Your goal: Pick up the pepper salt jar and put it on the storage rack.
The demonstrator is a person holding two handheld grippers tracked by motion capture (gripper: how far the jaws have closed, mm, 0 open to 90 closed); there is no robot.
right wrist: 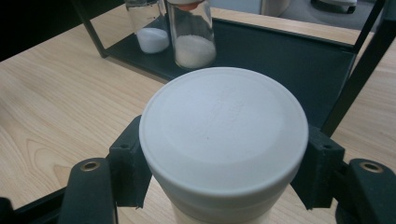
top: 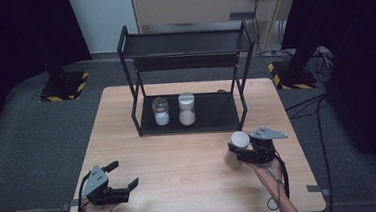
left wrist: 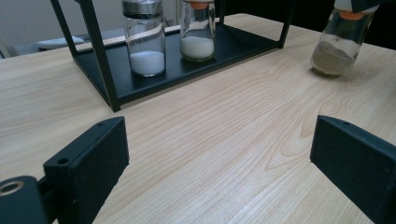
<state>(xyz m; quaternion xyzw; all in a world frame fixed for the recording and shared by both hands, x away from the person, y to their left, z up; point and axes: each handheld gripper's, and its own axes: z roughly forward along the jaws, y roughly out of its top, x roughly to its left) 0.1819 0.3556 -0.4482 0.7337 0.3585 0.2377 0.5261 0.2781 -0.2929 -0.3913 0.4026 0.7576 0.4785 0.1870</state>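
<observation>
White plastic capped the jar (right wrist: 223,140) that sat between the two black jaws of the right gripper (top: 243,151), one jaw against each side of the wide cap, just under its rim. Both pads pressed on the cap, so the jar was pinched at its top. In the high view the jar stood at the right side of the wooden table (top: 179,156), near the front right corner of the black rack (top: 186,76), and it leaned a little. From the left gripper view the same jar (left wrist: 338,44) showed clear glass, an orange ring under the cap and a tan powder in its lower part, its base on the wood.

On the rack's bottom shelf stood a round-topped jar of white powder (top: 161,111) and, just beside it, a taller jar with a pale cap (top: 186,108), also with white powder. Both sat toward the shelf's left half; the right half lay bare. The rack's front right post (right wrist: 359,79) rose close behind the held jar, between it and the table's right edge.

Down at the near left, the left gripper (top: 124,174) hovered over bare wood with its jaws spread wide and nothing between them, well apart from the jars.
</observation>
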